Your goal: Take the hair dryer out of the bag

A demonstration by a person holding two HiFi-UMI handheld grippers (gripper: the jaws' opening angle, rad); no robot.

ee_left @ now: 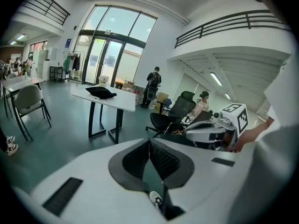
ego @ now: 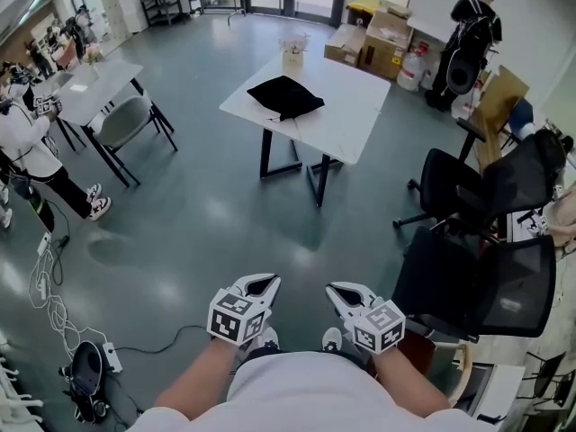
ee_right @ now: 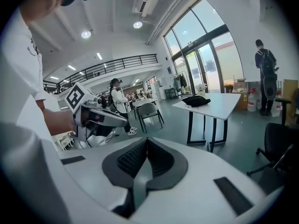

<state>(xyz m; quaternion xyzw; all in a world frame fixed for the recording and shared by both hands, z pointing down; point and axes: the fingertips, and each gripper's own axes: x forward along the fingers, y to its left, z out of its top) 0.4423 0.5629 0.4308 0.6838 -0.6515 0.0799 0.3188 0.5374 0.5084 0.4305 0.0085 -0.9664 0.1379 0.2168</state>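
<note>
While the left gripper [ego: 261, 285] and right gripper [ego: 346, 293] are hovering near the person with jaws closed on nothing, the black bag [ego: 284, 95] is lying on the far white table [ego: 353, 108], hiding its contents; cardboard boxes [ego: 385, 38] are standing beyond, print unreadable.

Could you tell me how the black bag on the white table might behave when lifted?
The black bag looks like slumped soft fabric, so it will probably sag, not lift stiffly. Its raised middle suggests contents that may shift. It may slide on the smooth white table.
</note>
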